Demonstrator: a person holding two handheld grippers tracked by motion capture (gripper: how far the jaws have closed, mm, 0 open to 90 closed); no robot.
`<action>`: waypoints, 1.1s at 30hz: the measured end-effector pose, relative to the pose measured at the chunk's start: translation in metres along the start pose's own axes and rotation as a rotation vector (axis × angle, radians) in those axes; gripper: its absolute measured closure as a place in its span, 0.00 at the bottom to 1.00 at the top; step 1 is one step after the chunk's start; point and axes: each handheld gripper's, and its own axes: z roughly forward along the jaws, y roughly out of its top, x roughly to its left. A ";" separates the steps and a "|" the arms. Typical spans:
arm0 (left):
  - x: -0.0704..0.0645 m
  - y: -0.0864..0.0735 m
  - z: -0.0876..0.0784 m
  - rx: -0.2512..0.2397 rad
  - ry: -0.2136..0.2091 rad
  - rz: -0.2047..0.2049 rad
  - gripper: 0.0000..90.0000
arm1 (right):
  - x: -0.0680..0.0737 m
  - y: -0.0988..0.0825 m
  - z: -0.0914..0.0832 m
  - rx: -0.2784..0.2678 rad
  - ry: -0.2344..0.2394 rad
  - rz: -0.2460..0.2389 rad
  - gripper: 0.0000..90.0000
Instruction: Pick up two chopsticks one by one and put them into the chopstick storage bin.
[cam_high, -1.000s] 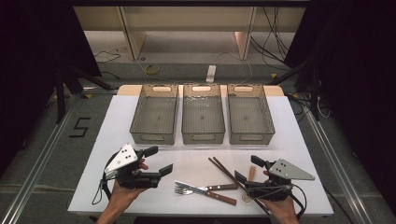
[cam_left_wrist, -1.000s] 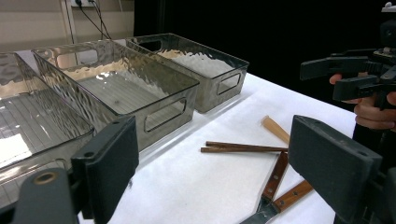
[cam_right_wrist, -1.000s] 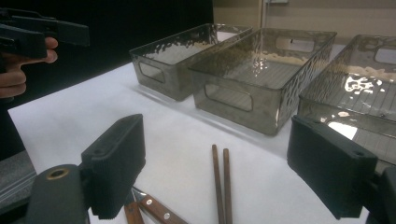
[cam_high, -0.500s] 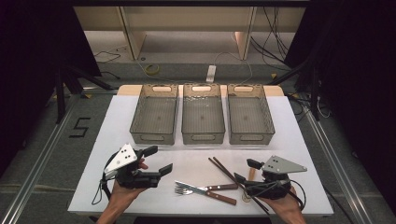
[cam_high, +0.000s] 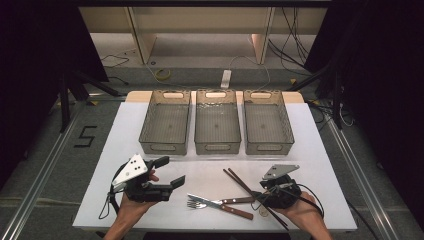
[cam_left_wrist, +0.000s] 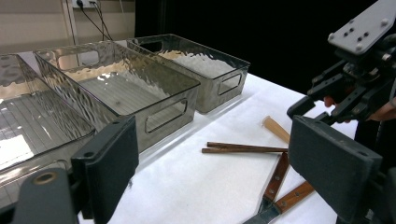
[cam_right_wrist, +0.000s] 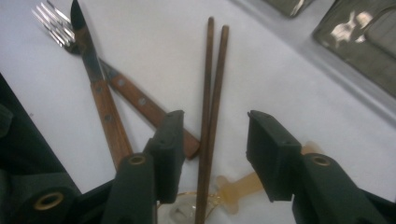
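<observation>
At table's near edge | my left gripper (cam_high: 167, 172): jaws wide, empty, idle left of the cutlery | chopsticks (cam_right_wrist: 211, 93): paired, beside knife (cam_right_wrist: 95, 79) and fork (cam_right_wrist: 51, 23) | my right gripper (cam_right_wrist: 212, 154): jaws just been closing, half-open, straddling the chopsticks, not gripping | tip: centre both sticks, avoid knife handle, squeeze evenly.

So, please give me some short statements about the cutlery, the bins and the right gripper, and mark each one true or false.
1. The chopsticks lie between the jaws of the right gripper, whose jaws have just been closing. True.
2. The three bins hold cutlery. False: they are empty.
3. The knife crosses the fork. True.
4. The left gripper holds the fork. False: its jaws are open and hold nothing.
</observation>
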 end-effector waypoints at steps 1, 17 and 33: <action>0.000 0.000 0.000 -0.003 0.000 0.000 0.17 | 0.001 0.000 0.003 0.017 0.000 -0.005 0.67; 0.000 0.000 0.000 -0.002 -0.005 -0.002 0.18 | 0.004 -0.001 0.028 0.142 -0.015 -0.076 0.84; 0.000 0.000 0.000 0.003 -0.006 -0.007 0.18 | 0.008 -0.001 0.037 0.190 -0.038 -0.107 0.91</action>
